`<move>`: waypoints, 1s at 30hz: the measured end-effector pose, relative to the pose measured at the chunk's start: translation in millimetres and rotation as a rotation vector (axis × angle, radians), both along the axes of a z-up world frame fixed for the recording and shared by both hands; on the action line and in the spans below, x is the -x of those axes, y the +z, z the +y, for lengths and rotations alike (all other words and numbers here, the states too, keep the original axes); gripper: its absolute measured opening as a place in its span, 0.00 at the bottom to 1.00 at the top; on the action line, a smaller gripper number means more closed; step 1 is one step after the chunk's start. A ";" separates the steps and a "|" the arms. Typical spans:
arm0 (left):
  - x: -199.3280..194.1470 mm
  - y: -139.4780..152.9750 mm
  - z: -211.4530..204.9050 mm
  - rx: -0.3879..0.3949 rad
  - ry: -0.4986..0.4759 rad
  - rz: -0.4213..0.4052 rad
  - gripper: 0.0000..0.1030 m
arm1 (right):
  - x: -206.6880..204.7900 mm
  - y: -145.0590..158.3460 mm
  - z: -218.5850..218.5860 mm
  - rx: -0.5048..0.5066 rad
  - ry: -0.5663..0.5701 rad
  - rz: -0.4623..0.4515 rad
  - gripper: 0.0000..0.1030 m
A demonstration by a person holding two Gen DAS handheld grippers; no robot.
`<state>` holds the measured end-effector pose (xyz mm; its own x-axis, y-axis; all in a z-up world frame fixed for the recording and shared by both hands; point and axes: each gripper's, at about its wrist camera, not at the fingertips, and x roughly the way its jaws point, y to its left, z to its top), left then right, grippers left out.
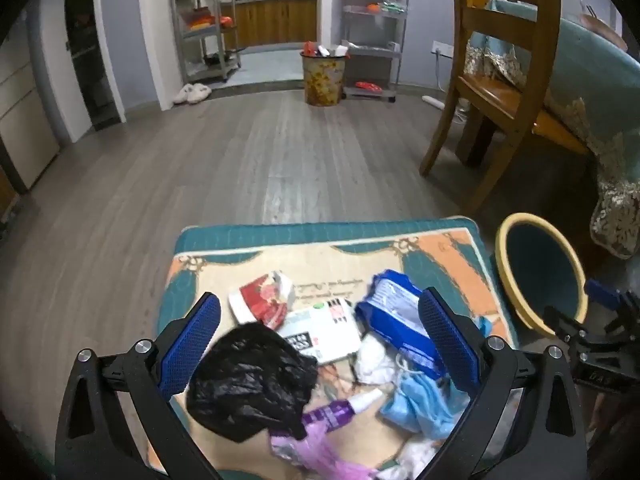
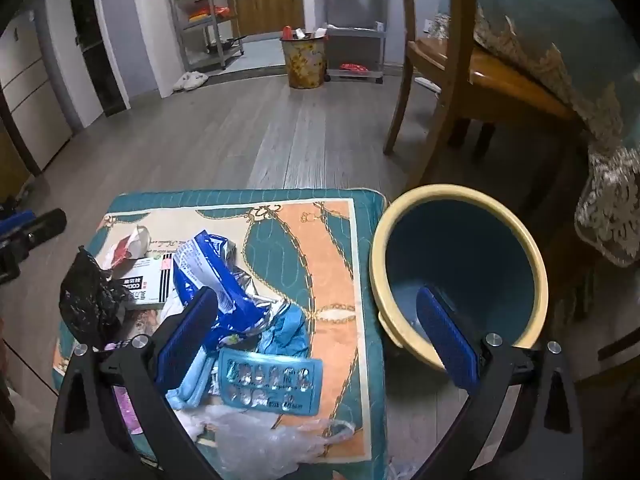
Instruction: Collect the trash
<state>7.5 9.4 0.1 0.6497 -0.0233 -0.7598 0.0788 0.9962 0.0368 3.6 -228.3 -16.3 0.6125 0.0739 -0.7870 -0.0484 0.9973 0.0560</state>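
Note:
Trash lies on a patterned mat [image 1: 436, 248]: a black plastic bag [image 1: 248, 384], a red wrapper [image 1: 264, 296], a white box [image 1: 324, 332], a blue foil packet [image 1: 396, 312], a blue face mask [image 1: 420, 400] and a purple tube [image 1: 332, 416]. My left gripper [image 1: 320, 320] is open above this pile, empty. In the right wrist view the mat [image 2: 320, 240] also holds a blister pack [image 2: 272, 384] and a clear plastic bag [image 2: 264, 440]. My right gripper [image 2: 316, 312] is open and empty, between the pile and a yellow-rimmed teal bin [image 2: 460, 272].
A wooden chair [image 1: 500, 92] and a table with a teal cloth [image 1: 592, 80] stand on the right. A floral waste bin [image 1: 324, 76] and metal shelves [image 1: 372, 28] stand at the far wall. Slippers [image 1: 192, 94] lie far left. The teal bin [image 1: 540, 272] sits right of the mat.

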 end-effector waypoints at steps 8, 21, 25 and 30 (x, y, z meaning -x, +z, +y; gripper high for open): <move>-12.5 22.2 50.3 0.072 0.024 -0.060 0.95 | -18.9 -7.5 10.5 0.005 0.044 0.000 0.95; -12.1 16.0 44.3 0.087 0.007 -0.040 0.95 | -18.9 -11.9 3.4 -0.044 0.009 0.038 0.95; -11.5 11.7 41.7 0.067 0.003 -0.039 0.95 | -18.2 -10.7 3.5 -0.021 0.009 0.024 0.95; -9.7 6.2 38.7 0.048 -0.002 -0.025 0.95 | -16.4 -9.4 6.3 -0.014 0.023 0.016 0.95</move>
<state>17.1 48.1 6.3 0.6684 -0.0610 -0.7413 0.0809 0.9967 -0.0091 20.0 -222.0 -25.7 0.5979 0.0983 -0.7955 -0.0699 0.9951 0.0705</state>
